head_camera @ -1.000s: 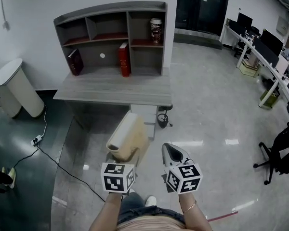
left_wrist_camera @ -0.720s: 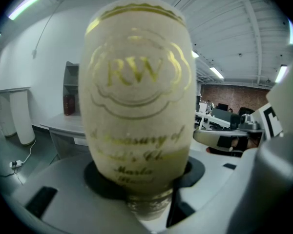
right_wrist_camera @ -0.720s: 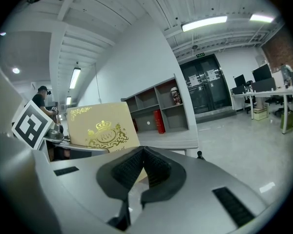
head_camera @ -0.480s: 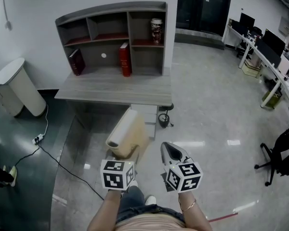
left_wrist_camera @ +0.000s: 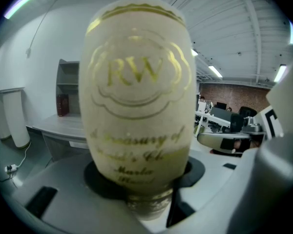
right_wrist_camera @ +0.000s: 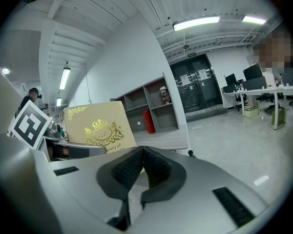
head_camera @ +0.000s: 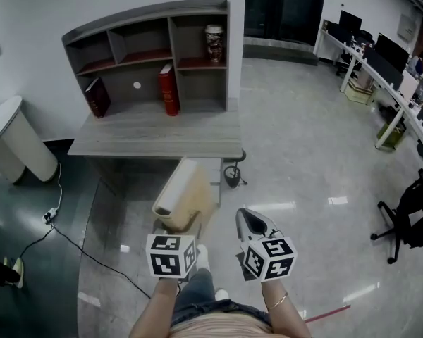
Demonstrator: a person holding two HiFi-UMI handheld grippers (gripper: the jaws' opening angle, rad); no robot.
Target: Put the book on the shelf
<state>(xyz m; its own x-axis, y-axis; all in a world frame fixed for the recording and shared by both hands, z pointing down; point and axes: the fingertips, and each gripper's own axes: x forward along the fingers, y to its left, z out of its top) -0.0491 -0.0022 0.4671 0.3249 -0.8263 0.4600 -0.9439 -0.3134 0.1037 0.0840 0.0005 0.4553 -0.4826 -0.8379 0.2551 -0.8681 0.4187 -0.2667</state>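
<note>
A cream book with gold print point(head_camera: 185, 203) is clamped in my left gripper point(head_camera: 178, 224), low in the head view above the floor. Its spine point(left_wrist_camera: 136, 96) fills the left gripper view, and the jaws grip its lower end. My right gripper point(head_camera: 249, 221) is beside it on the right, with its jaws shut and nothing between them point(right_wrist_camera: 142, 161). The book's cover point(right_wrist_camera: 100, 128) also shows in the right gripper view. The grey shelf point(head_camera: 151, 55) stands on a grey desk point(head_camera: 155, 138) well ahead of both grippers.
On the shelf stand a red book point(head_camera: 168, 90), a dark red book point(head_camera: 95, 97) and a patterned cup point(head_camera: 213, 44). A white bin point(head_camera: 17, 143) and a floor cable point(head_camera: 63, 231) are on the left. An office chair point(head_camera: 409, 217) and desks point(head_camera: 381, 69) are on the right.
The desk and shelf have shifted left and slightly down in the head view as the person moves. Both grippers keep the same pose, and the book stays held.
</note>
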